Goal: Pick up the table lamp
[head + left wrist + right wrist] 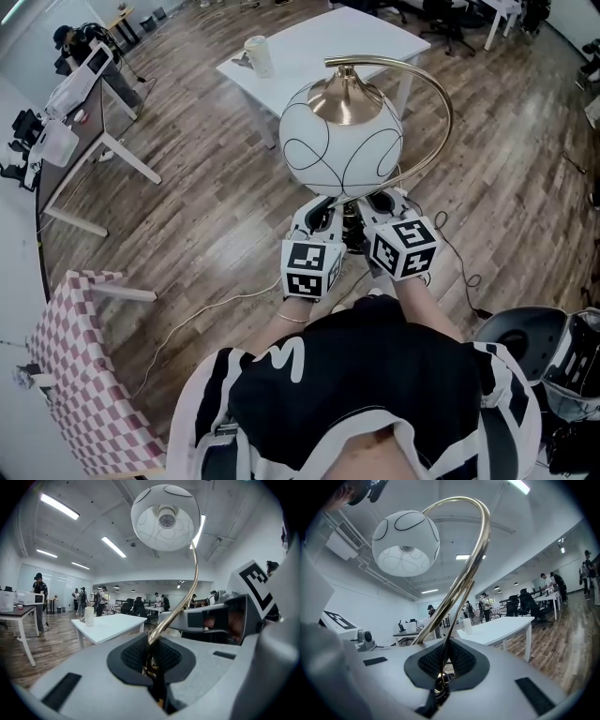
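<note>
The table lamp has a white globe shade (341, 138) with thin black lines and a curved brass stem (441, 131). It hangs in the air in front of the person, above the wooden floor. My left gripper (330, 217) and right gripper (373, 212) sit side by side under the shade, both shut on the lower end of the brass stem. In the left gripper view the stem (180, 606) rises from between the pads to the shade (162, 517). In the right gripper view the stem (461, 581) arches over to the shade (406, 543).
A white table (323, 47) with a pale cup (258, 54) stands just beyond the lamp. A desk with equipment (75, 103) is at the left, a checkered stool (89, 375) near left. A cable (216, 314) runs over the floor. Several people stand far off (79, 599).
</note>
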The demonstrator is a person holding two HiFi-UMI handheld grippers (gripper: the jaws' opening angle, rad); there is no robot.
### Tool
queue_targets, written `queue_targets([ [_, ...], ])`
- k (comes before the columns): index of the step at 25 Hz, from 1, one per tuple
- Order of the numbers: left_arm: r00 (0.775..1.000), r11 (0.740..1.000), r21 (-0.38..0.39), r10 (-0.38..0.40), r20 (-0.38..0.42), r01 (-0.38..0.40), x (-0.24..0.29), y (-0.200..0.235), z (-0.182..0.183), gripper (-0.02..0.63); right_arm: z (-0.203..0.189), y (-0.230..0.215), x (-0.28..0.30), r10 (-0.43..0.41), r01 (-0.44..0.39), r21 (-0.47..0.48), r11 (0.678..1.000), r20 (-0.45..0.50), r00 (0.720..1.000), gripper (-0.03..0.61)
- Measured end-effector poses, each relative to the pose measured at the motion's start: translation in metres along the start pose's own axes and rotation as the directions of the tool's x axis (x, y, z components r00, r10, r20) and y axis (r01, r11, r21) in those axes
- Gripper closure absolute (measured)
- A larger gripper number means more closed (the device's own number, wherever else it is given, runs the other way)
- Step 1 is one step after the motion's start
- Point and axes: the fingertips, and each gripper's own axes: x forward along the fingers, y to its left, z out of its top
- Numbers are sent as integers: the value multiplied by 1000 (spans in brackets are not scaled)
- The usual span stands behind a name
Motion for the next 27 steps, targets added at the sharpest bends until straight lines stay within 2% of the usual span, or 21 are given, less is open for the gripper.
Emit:
queue_targets([
  [27, 1000, 1000, 17, -11, -1, 12, 1, -7, -2, 598, -2, -3, -7, -15, 14, 9, 1000, 16, 1000, 562],
])
